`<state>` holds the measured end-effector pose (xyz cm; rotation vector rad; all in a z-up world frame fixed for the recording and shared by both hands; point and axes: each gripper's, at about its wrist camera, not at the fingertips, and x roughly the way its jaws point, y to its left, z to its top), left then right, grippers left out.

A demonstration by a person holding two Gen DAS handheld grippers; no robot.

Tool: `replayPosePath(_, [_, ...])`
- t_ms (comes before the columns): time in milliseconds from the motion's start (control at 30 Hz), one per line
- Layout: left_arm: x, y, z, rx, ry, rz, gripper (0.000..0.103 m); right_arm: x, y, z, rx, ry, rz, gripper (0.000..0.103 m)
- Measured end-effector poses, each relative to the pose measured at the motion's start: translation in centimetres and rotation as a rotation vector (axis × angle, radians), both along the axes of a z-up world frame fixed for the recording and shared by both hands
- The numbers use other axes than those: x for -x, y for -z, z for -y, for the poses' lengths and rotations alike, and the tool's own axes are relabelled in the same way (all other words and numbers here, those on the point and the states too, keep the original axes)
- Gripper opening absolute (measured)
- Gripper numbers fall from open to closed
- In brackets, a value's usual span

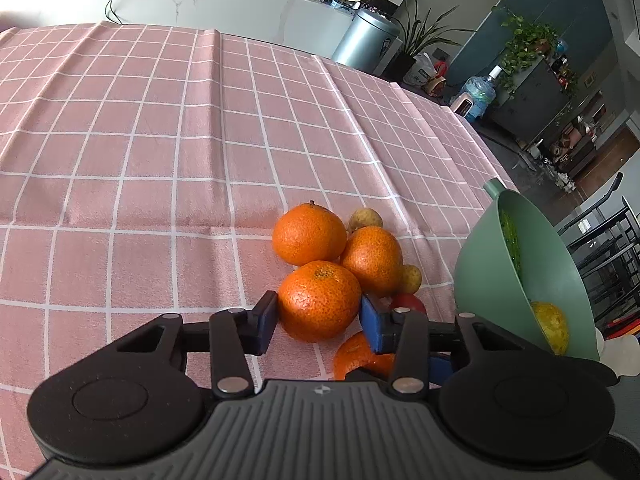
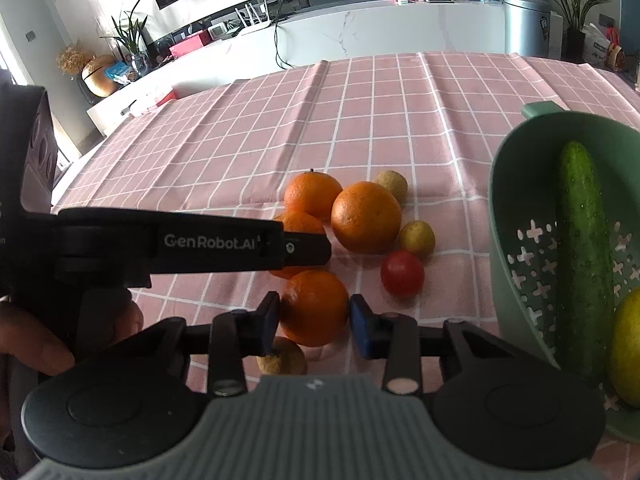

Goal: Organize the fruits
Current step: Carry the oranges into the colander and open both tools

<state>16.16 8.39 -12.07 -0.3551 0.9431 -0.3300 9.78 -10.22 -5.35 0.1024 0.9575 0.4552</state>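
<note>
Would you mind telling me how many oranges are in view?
4: the nearest orange in the right gripper, the next orange in the left gripper, the stemmed orange and the rightmost orange behind them. Others may be hidden.

Left wrist view sits low behind its own fingers, tilted down across the pink checked tablecloth (image 1: 160,140), close on the oranges (image 1: 319,300); green colander (image 1: 488,264) at 3 o'clock. Right wrist view is pitched the same and just as close, colander (image 2: 520,200) at 3 o'clock. Both share fruit cluster, cloth, colander.
</note>
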Motion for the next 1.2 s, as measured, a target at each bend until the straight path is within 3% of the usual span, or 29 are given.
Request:
replayPosePath(100, [0.6,-1.0,-0.5,0.037,-0.008,0.033,0.049,0.4,-0.5,-0.1,0.05,0.014,0.04,0.033])
replayPosePath(333, [2.6,-3.8,-0.6,0.016,-0.052,0.088,0.049,1.9,-3.4,1.3,0.035,0.03,0.105,0.033])
replayPosePath(567, [4.4,-7.3,1.4,-0.022,-0.034,0.157,0.049,3.3,-6.9,4.3,0.033,0.063,0.18,0.033])
replayPosePath(733, [4.7,-8.3,3.5,-0.056,-0.012,0.156,0.049,3.1,-7.9,6.6,-0.033,0.098,0.17,0.033])
replayPosePath(867, [4.9,-8.6,4.3,-0.037,0.004,0.164,0.049,2.6,-8.5,9.8,-0.077,0.136,0.15,0.033])
replayPosePath(1067, [3.9,-9.0,8.9,-0.068,0.111,0.184,0.049,2.0,-8.5,15.3,-0.141,0.232,0.092,0.033])
replayPosePath(1200, [3.1,-9.1,13.2,-0.126,0.22,0.195,0.049,1.7,-8.2,17.5,-0.093,0.272,0.091,0.033])
